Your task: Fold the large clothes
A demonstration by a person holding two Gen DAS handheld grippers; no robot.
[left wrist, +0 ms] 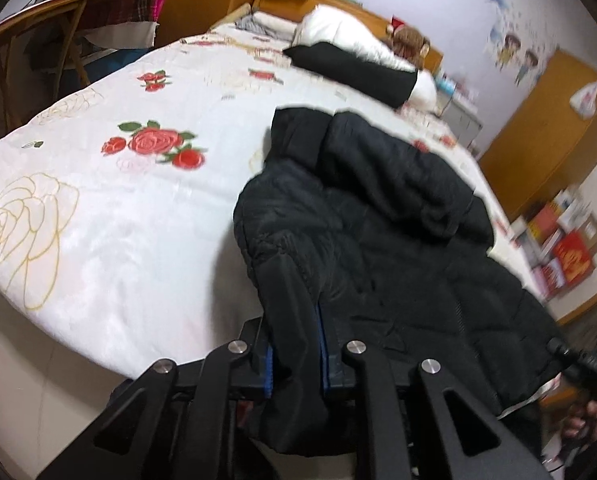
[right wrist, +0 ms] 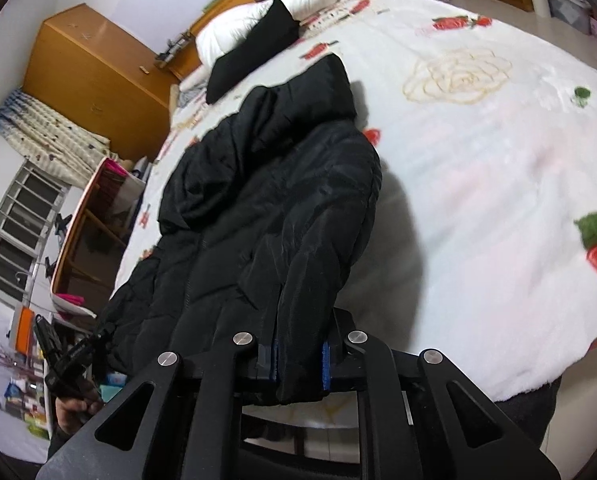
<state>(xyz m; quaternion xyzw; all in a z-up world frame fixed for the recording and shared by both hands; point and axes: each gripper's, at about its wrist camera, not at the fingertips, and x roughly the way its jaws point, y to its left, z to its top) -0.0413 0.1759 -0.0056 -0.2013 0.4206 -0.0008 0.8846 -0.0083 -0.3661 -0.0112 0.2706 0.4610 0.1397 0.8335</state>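
Midway | black coat sides apparently folded in, lying lengthwise, hood toward 12 o'clock | left gripper and right gripper both clamped on hem at 6 o'clock | lengthwise fold over bedspread not yet done

left tool: black linkage | silver screws | blue pads; right tool: same

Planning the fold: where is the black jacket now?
The black jacket lies lengthwise on the floral bedspread, hood toward the pillows; the left tool and right tool pinch its near end.
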